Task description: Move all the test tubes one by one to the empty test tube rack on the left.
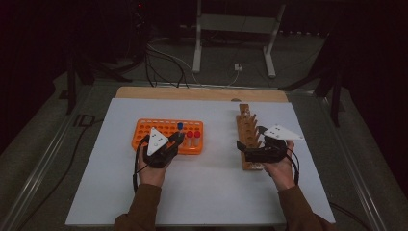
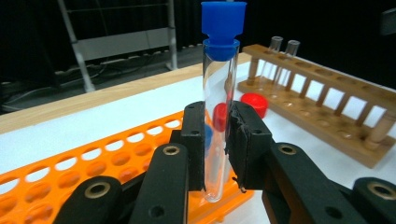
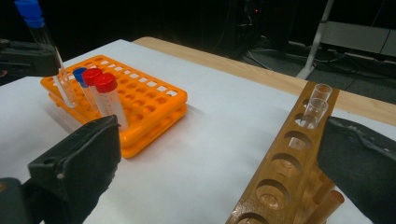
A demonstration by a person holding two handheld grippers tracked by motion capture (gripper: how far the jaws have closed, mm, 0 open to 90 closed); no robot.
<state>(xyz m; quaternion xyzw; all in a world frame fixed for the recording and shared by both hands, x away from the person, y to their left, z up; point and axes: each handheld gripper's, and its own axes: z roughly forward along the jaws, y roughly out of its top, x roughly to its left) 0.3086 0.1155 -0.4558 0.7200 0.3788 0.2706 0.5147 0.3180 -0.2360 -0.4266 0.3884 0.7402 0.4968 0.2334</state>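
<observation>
My left gripper (image 2: 217,135) is shut on a clear test tube with a blue cap (image 2: 217,93), gripping its glass around mid-height. It holds the tube upright over the near right end of the orange rack (image 1: 149,129), with the tube's bottom just above the holes. Two red-capped tubes (image 3: 105,91) and a blue-capped one stand in that rack beside it. My right gripper (image 1: 245,147) is open beside the near end of the wooden rack (image 1: 246,120), and its jaws stand wide apart with nothing held. Two clear uncapped tubes (image 3: 317,105) stand in the wooden rack's far holes.
A white mat (image 1: 216,192) covers the table, with a wooden strip along its far edge. Metal rails run along both sides of the table. Beyond it are cables and a white stand (image 1: 231,29) on the floor.
</observation>
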